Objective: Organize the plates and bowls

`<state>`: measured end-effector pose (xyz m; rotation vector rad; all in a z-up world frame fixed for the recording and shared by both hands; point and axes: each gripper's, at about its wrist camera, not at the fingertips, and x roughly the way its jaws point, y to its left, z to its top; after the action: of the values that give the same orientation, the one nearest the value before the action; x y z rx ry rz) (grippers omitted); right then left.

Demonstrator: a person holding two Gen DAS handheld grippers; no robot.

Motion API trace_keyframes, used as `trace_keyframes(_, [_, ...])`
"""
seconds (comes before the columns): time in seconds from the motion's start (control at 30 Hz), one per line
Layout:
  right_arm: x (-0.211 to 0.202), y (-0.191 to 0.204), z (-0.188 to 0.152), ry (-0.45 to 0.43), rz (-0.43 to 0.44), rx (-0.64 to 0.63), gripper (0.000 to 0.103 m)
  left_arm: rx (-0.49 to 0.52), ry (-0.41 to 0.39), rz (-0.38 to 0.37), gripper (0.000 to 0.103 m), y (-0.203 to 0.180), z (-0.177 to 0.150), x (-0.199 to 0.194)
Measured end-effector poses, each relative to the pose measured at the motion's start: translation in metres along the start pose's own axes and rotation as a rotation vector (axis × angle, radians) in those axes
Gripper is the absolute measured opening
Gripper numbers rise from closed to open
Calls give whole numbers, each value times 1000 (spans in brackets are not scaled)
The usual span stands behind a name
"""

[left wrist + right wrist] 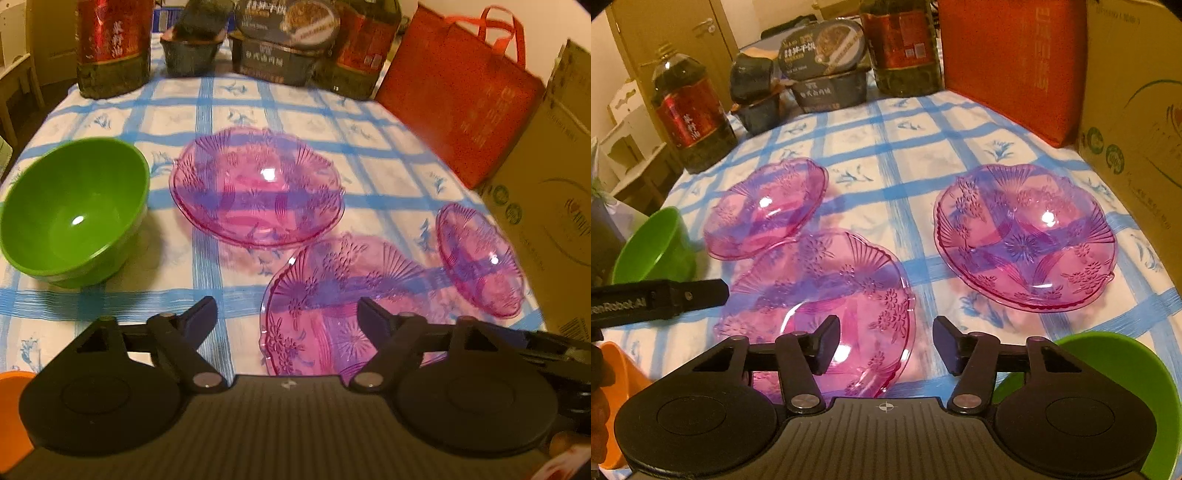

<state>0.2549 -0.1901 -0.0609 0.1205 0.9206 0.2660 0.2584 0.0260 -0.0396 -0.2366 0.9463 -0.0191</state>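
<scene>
Three pink see-through plates lie on the blue-checked tablecloth. In the left wrist view one plate (256,186) sits mid-table, one (332,306) lies just ahead of my open left gripper (286,319), and one (480,258) is at the right. A green bowl (74,210) stands at the left. In the right wrist view my open, empty right gripper (886,343) hovers over the near plate (827,295). Another plate (764,206) overlaps its far edge and a third (1025,236) lies to the right. A second green bowl (1123,373) sits under the right finger.
Oil bottles (690,114), food boxes (827,59), a red bag (458,96) and a cardboard box (546,184) line the back and right. An orange bowl (617,373) sits at the near left. The left gripper's body (657,299) reaches in from the left.
</scene>
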Motion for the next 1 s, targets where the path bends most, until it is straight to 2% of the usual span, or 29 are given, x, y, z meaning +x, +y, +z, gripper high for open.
trace_keyframes(0.07, [3,-1,1,4,-11,-1,56,10,13,-4,64,-2,-1,6])
trace_keyframes(0.3, [14,2,1,27,-30,-16,56,40,47,10,52,-6,-5,23])
trace_keyframes(0.4, [17,4,0,27,-45,-30,54,42,59,22,43,-5,-6,29])
trace_keyframes(0.47, [18,5,0,37,-44,-31,51,44,63,28,36,-4,-7,31])
trace_keyframes(0.6, [22,8,1,47,-58,-63,47,51,62,33,31,-4,-8,32])
trace_keyframes(0.83, [27,9,-1,66,-72,-83,26,58,58,55,18,-4,-8,32])
trace_keyframes(0.97, [21,7,-1,58,-77,-88,12,58,47,63,17,-3,-9,26])
trace_keyframes(1.0, [19,7,-1,54,-78,-91,12,57,46,60,17,-4,-8,23])
